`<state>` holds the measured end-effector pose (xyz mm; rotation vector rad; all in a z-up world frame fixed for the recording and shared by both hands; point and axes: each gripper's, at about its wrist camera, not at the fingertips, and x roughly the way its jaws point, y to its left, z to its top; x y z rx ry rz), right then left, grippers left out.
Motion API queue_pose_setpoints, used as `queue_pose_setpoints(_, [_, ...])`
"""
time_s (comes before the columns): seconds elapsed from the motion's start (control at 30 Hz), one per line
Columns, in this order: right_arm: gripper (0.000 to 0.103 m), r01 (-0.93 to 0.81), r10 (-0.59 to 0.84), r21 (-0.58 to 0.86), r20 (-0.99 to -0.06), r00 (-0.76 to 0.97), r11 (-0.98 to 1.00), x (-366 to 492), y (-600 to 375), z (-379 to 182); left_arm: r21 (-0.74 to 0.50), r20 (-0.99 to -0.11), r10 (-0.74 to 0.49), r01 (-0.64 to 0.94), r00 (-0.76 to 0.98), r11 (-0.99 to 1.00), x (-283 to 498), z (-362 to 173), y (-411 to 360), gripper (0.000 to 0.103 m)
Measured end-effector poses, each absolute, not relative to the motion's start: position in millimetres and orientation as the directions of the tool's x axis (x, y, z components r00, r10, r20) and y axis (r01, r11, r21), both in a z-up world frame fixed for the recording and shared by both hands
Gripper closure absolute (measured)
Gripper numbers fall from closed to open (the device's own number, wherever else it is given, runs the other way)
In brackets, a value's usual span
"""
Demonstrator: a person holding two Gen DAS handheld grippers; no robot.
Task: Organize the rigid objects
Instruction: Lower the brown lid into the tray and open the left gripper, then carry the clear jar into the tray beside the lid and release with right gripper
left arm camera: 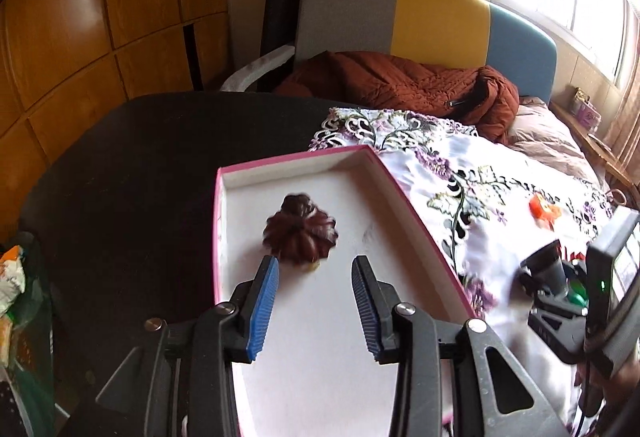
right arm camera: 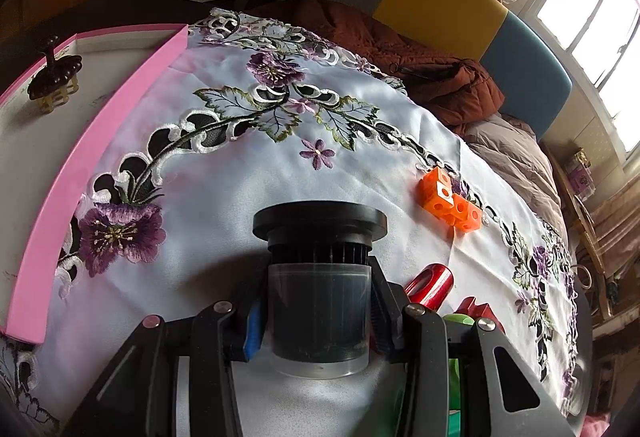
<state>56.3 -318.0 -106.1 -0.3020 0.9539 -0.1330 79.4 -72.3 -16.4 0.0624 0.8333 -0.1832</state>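
Because the left gripper (left arm camera: 314,307) hangs with its blue pads parted and gripping nothing, the dark fluted knob (left arm camera: 300,233) just ahead of it lies loose on the white floor of the pink-rimmed box (left arm camera: 416,221). A careless nudge from the left pad, which looks nearly touching it, could tip or skid the knob. Here its stem seems to point away from the camera, toward the box's far wall.

In the right wrist view, the right gripper (right arm camera: 316,311) is clamped on a dark translucent jar (right arm camera: 318,313) with a black ribbed lid (right arm camera: 320,223). The jar's long axis runs forward along the fingers, lid leading toward the embroidered cloth (right arm camera: 224,173). The smooth wall could slip between the pads if swung fast. The orange cube blocks (right arm camera: 450,203) and a red cylinder (right arm camera: 430,283) lie just beside the path.
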Motion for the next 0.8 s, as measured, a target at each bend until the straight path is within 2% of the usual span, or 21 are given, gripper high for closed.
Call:
queue_pose_setpoints(0.6, [0.06, 0.022, -0.202, -0.232, -0.791, 0.577, 0.972, 56.8, -327.0, -108.6, -0.057, -0.738, -0.118, 0.113, 0.665, 0.992, 36.8, -14.1, -24.0, 0.065])
queue_pose_setpoints(0.8, [0.06, 0.08, -0.142, -0.117, -0.832, 0.537, 0.99, 61.9, -341.0, -108.6, -0.078, -0.747, -0.124, 0.099, 0.653, 0.992, 29.6, -20.4, -9.2, 0.065])
